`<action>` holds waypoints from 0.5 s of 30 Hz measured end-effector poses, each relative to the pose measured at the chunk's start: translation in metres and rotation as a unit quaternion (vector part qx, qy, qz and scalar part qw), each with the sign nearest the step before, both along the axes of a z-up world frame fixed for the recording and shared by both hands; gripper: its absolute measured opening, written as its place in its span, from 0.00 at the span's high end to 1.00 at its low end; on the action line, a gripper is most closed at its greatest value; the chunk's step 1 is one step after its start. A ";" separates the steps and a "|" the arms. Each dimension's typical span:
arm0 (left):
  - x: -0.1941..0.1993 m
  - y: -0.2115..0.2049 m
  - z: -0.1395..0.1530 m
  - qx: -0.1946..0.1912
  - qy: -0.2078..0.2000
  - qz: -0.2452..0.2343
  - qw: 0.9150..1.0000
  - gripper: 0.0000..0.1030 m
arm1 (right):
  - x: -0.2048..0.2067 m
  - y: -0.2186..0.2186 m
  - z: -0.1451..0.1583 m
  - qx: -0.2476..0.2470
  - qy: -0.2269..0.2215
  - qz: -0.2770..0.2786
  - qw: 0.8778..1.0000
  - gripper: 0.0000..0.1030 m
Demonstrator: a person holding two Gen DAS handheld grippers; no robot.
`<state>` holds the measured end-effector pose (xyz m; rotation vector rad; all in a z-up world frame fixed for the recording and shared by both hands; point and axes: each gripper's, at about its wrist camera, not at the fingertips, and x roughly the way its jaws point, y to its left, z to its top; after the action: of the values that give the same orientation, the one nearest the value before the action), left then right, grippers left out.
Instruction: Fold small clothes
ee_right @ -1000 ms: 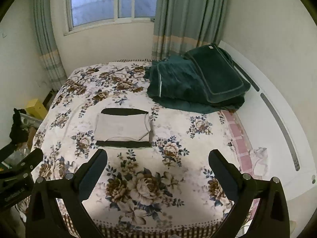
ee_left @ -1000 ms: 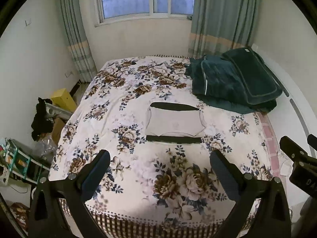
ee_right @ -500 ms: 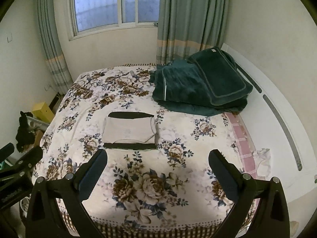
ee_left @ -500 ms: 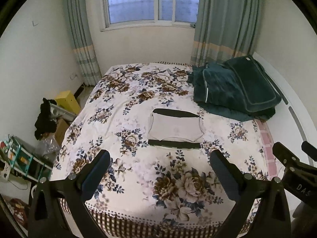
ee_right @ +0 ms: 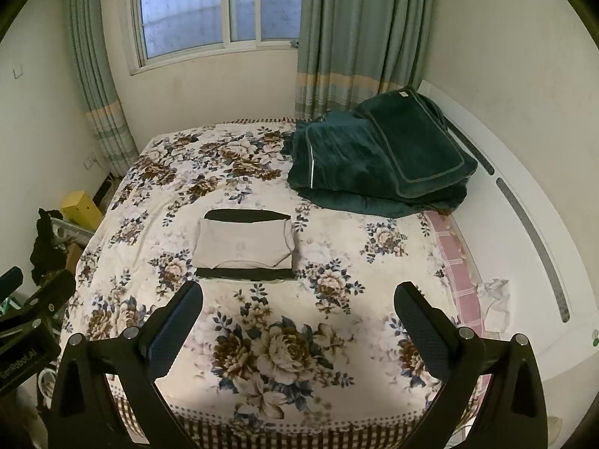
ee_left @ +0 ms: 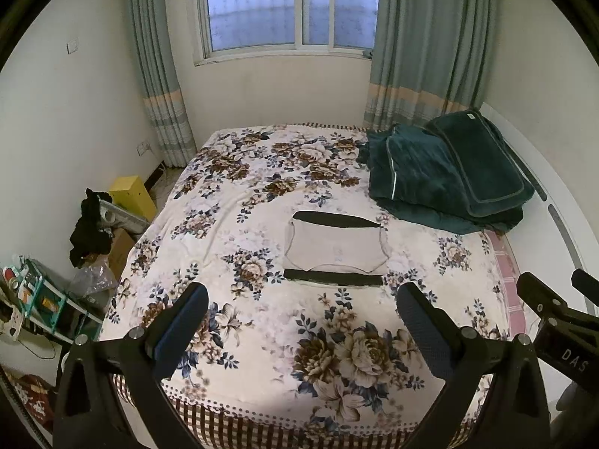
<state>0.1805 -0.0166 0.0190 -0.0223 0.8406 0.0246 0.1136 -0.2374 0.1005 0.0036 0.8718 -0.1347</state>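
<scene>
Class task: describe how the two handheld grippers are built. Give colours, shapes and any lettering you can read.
Both are black. The left gripper and right gripper each have two angular arms with silver bolts and long fingers faced with dark blue textured pads. White lettering shows: "DAS" on the right one's body, "GenRobot.AI" on the left's. No cables are visible.

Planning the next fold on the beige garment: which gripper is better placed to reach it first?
Left, slightly. Both grippers hang open and back from the bed. The garment lies almost centred ahead of the left gripper, but off to the left of the right gripper.
</scene>
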 end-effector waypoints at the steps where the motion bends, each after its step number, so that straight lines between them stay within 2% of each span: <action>1: 0.000 0.000 0.000 -0.001 0.000 -0.001 1.000 0.00 | 0.000 0.000 0.001 0.000 -0.001 0.000 1.000 0.00; 15: -0.001 -0.004 0.003 -0.002 -0.003 -0.003 1.000 0.00 | 0.001 0.006 0.006 0.000 -0.003 0.005 1.000 0.00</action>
<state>0.1798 -0.0202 0.0218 -0.0232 0.8337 0.0176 0.1146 -0.2313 0.1070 0.0002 0.8651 -0.1245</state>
